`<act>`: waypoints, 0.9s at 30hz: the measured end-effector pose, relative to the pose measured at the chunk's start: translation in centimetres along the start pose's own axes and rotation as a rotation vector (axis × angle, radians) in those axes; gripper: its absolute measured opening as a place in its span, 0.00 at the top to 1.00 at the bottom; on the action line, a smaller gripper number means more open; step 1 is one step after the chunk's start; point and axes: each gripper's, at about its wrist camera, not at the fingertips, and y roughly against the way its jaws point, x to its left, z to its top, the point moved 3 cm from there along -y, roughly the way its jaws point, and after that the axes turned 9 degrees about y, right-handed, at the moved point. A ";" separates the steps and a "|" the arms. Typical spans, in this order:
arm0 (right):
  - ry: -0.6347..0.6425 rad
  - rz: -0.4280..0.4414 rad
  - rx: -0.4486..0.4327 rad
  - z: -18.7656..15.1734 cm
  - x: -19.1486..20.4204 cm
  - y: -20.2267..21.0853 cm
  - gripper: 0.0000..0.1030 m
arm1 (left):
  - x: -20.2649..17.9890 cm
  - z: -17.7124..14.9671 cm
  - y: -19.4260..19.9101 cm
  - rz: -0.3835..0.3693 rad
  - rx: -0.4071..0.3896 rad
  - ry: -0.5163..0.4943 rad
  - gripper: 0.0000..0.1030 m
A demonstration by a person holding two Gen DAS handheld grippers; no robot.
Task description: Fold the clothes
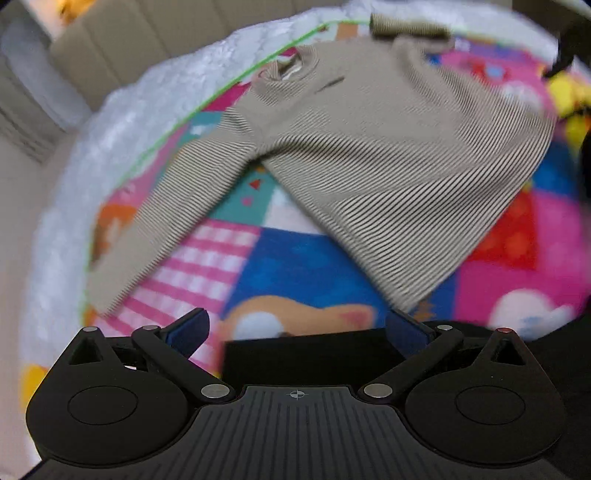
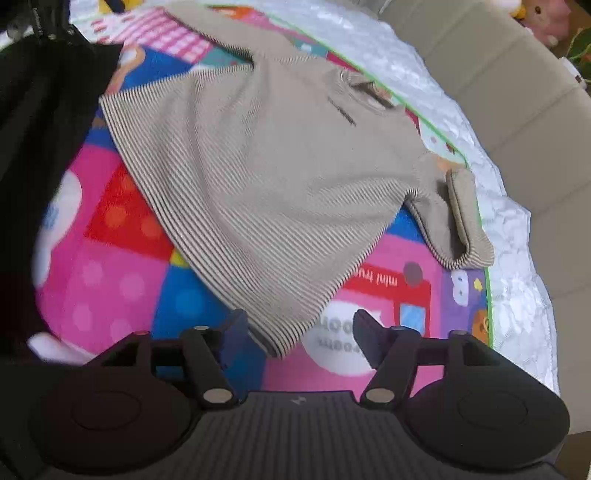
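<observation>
Nearby, black garment (image 2: 40, 147), perhaps, bright mat (image 2: 110, 280)

A home living room. A bright cartoon play mat (image 1: 306, 258) covers the middle, a beige sofa (image 2: 517, 96) runs past one o'clock. Plush toys (image 2: 546, 18) sit behind it.

Garment: a beige ribbed sweater (image 1: 369, 155) lies spread flat, neckline towards the top, hem corner towards the claw.
Sleeves: one stretches out to the lower left; the other is folded at the top edge.
Surface: a colourful patchwork play mat (image 1: 295, 266) with a green edge, on a white fluffy cover (image 1: 122, 122).
Left claw (image 1: 299, 328): jaws wide apart, nothing between them; blue pads (image 1: 188, 332) clear of the fabric.
Sharpness: blurred.
</observation>
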 end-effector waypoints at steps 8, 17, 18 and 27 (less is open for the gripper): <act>-0.302 -0.025 -0.228 4.6 -2.4 -1.9 0.17 | 3.1 4.2 -2.2 -0.184 -0.139 0.437 0.00; -0.696 -0.099 -0.533 8.0 -4.0 -7.1 0.13 | 17.1 -0.3 -8.1 -0.200 -0.257 1.358 0.25; -0.689 -0.088 -0.534 7.9 -3.8 -7.3 0.13 | 18.0 -0.8 -8.7 -0.152 -0.247 1.401 0.26; -0.880 -0.049 -0.534 5.0 -6.2 -9.0 0.08 | 20.9 0.7 -12.5 0.029 -0.342 1.574 0.54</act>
